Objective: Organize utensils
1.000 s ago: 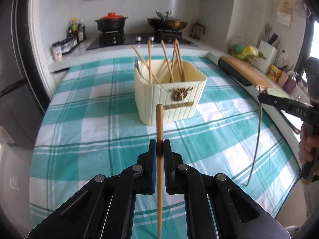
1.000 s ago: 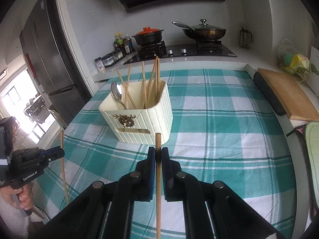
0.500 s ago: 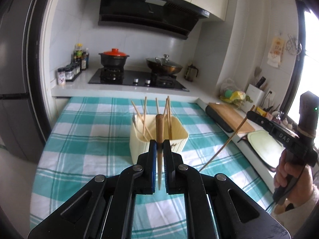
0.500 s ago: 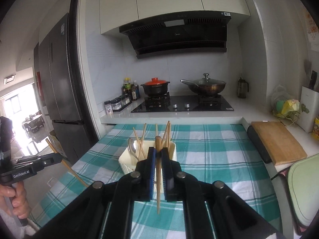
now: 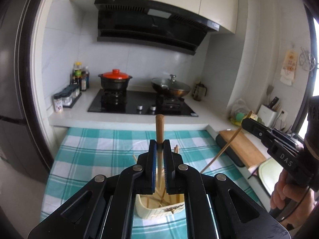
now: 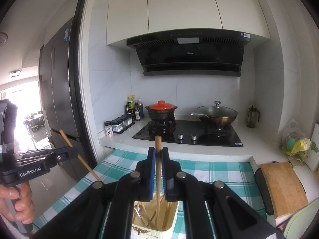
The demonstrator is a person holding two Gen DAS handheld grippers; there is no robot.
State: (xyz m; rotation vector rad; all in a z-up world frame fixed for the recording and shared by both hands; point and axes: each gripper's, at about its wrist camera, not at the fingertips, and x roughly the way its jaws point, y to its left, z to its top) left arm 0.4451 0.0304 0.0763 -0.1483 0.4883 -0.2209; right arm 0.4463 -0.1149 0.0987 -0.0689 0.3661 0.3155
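Observation:
My left gripper (image 5: 159, 145) is shut on a wooden chopstick (image 5: 159, 127) held upright, its lower tip over the cream utensil holder (image 5: 151, 212) on the checked tablecloth. My right gripper (image 6: 158, 153) is shut on another wooden chopstick (image 6: 158, 145), also upright, with its tip down inside the same holder (image 6: 169, 228). The holder has several chopsticks and a spoon (image 6: 139, 211) in it. Each view shows the other gripper from the side with its chopstick: the right one (image 5: 249, 124) and the left one (image 6: 69, 152).
The teal checked tablecloth (image 5: 95, 149) covers the table. Behind it is a stove with a red-lidded pot (image 5: 115, 80) and a wok (image 5: 171, 88). A wooden cutting board (image 6: 283, 185) lies on the right counter. A fridge (image 6: 57, 99) stands at left.
Both grippers have risen and moved in over the holder, which now sits low under the jaws. The chopsticks have turned from slanted to upright with tips down in the holder.

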